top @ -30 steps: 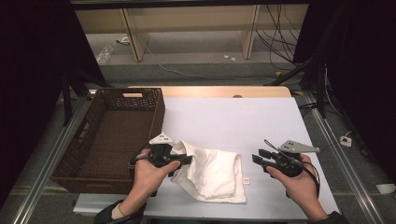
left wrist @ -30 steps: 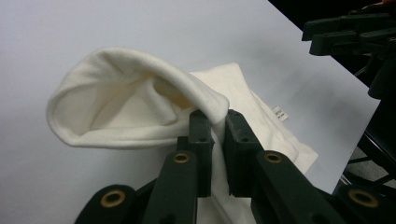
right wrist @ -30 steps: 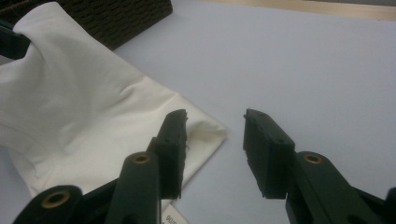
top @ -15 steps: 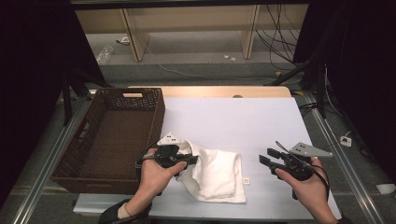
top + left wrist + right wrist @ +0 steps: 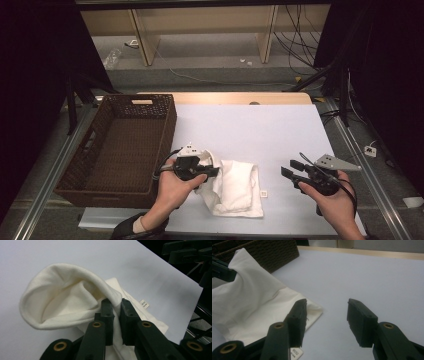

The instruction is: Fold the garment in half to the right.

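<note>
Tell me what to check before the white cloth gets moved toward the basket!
1. Left claw pinching the white cloth: ok, a fold is clamped between its jaws.
2. Cloth fully off the table: not ok, most of it lies flat.
3. Right claw out of the way: ok, its jaws have just been opening, nothing between them.
4. Basket has room: ok, nothing shows inside.
5. Grip strong enough for lifting: cannot tell.
</note>
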`<state>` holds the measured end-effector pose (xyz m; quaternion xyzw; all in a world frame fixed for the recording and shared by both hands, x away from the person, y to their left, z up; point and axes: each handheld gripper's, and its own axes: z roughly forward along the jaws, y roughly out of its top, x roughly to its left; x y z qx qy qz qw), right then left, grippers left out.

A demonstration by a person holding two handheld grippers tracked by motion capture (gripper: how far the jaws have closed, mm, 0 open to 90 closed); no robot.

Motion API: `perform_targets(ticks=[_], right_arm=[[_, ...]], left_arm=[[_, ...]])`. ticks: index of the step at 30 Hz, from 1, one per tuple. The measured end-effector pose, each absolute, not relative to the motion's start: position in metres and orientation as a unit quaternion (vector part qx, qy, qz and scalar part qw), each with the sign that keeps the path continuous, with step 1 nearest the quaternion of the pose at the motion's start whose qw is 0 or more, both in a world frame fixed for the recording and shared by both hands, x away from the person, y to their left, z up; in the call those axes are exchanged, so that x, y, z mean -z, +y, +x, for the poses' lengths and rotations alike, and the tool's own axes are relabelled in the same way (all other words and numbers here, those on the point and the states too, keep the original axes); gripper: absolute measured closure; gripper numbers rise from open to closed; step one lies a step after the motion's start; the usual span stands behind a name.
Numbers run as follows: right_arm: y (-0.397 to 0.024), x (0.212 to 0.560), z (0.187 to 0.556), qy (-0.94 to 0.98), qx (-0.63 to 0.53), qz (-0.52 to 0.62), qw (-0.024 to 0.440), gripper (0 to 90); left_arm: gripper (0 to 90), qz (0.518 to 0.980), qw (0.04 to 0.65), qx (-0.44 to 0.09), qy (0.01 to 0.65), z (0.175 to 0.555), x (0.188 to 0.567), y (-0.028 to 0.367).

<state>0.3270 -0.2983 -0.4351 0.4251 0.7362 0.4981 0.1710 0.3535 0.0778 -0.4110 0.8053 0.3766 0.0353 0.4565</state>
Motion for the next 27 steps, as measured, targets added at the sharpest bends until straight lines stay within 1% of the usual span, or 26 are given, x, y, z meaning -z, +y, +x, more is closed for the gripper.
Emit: perform_targets(ticks=[27], right_arm=[[-0.299,0.435,0.328,0.736,-0.497,0.426,0.174,51.1]], left_arm=[[81.9,0.82,0.453,-0.034,0.349,0.354,0.418,0.053]])
